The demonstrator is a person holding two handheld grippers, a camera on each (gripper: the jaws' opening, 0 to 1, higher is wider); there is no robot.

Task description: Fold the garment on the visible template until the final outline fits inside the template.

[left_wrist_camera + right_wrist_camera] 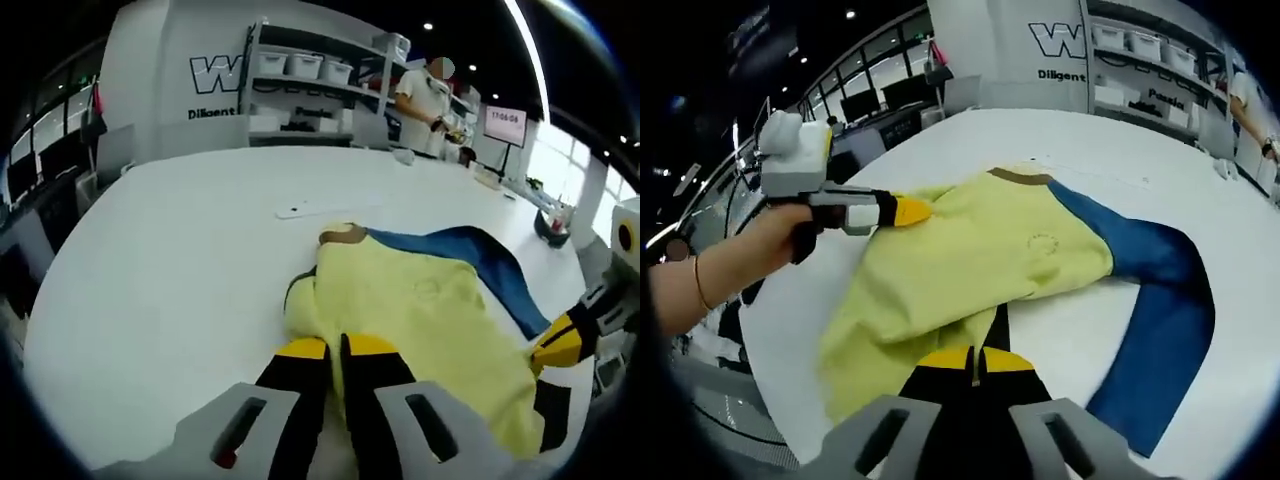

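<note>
Right gripper view: both grippers pinch a yellow garment (970, 265) lying on the white table (1110, 150).
Right gripper (975, 362), at 6 o'clock, has its jaws closed on the yellow hem; a blue sleeve (1160, 310) trails toward 4 o'clock. Left gripper (908, 211), held by a hand (765, 245) at 9 o'clock, grips the cloth's edge. In the left gripper view, its jaws (335, 350) clamp yellow fabric at 6 o'clock.
</note>
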